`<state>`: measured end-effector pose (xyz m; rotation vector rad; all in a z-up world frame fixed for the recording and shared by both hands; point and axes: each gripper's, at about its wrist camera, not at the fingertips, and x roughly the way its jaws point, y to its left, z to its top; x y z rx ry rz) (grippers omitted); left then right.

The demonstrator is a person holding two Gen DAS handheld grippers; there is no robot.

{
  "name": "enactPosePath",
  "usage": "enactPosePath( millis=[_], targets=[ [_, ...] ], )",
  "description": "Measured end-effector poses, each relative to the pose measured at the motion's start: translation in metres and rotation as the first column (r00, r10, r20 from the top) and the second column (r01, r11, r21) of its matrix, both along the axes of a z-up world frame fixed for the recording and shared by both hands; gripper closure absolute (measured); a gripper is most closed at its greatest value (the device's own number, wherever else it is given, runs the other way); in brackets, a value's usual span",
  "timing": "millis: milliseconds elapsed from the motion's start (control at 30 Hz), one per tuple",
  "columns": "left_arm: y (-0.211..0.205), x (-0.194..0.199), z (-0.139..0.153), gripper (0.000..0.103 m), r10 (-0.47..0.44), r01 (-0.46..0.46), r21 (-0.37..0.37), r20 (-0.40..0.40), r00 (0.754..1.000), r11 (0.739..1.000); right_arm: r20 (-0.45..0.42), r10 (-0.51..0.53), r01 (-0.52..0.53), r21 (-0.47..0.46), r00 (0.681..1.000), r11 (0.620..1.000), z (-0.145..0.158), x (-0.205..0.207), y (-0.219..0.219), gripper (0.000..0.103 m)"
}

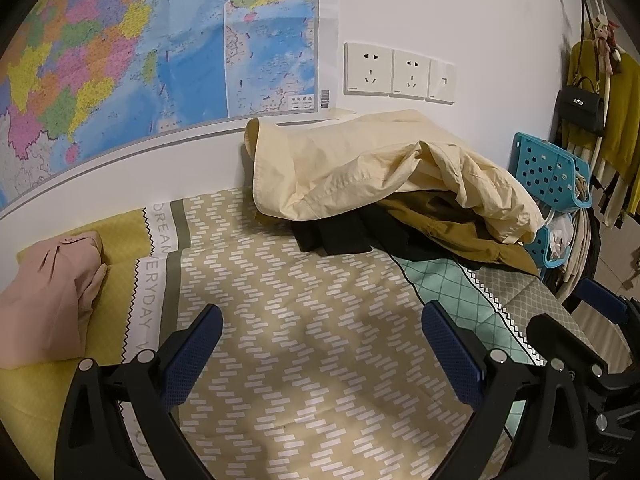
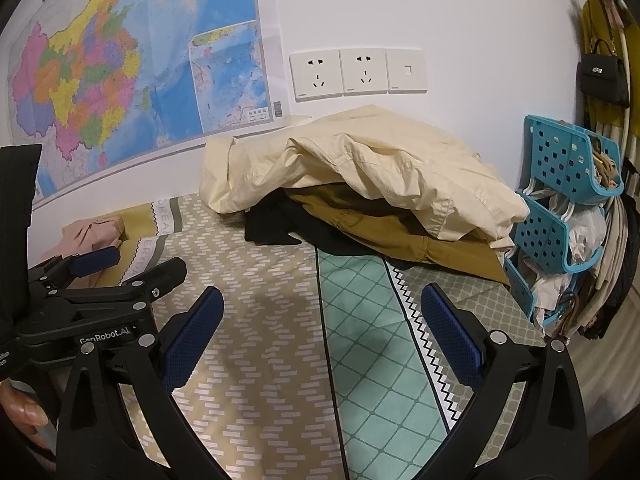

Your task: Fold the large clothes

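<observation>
both grippers hover over the patterned bedspread (image 1: 304,320), side by side, and neither holds anything. the left gripper (image 1: 320,344) has its blue pads spread wide with only bedspread between them. the right gripper (image 2: 320,328) is the same, jaws well apart and empty. in the right wrist view the left gripper (image 2: 132,264) shows just to the left, also spread.

the work sits dead ahead and a touch to the right: a heap of clothes at the far side of the bed, against the white wall under the sockets (image 1: 400,72). on top lies the cream garment (image 1: 380,168), crumpled, its long axis running left to right across the view, from a bunched end by the wall map (image 1: 140,60) to a drooping end near the blue basket rack (image 1: 548,168). under it peek a mustard garment (image 1: 448,224) and a black garment (image 1: 332,236), both pinned by the cream one.

from the right wrist the cream garment (image 2: 360,172) fills the centre, so the right gripper looks the nearer and squarer to the pile; the left one sits off toward its left end. my read: the pick goes forward, each gripper taking one end of that long axis. a pink folded piece (image 1: 48,292) rests apart at the left, well clear of the heap.
</observation>
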<state>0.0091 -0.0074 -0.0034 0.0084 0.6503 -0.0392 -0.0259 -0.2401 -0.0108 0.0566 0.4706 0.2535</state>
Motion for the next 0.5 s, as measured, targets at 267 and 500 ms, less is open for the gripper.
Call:
enactPosePath(
  millis=[267, 500],
  targets=[
    [-0.001, 0.008, 0.001, 0.007, -0.010, 0.010, 0.000, -0.005, 1.000, 1.000, 0.000, 0.009, -0.009, -0.030, 1.000, 1.000, 0.001, 0.008, 0.005, 0.005],
    [0.004, 0.022, 0.001, 0.007, -0.005, 0.005, -0.010, -0.014, 1.000, 1.000, 0.015, 0.011, -0.010, -0.057, 1.000, 0.998, 0.009, 0.019, 0.009, 0.005]
  ],
)
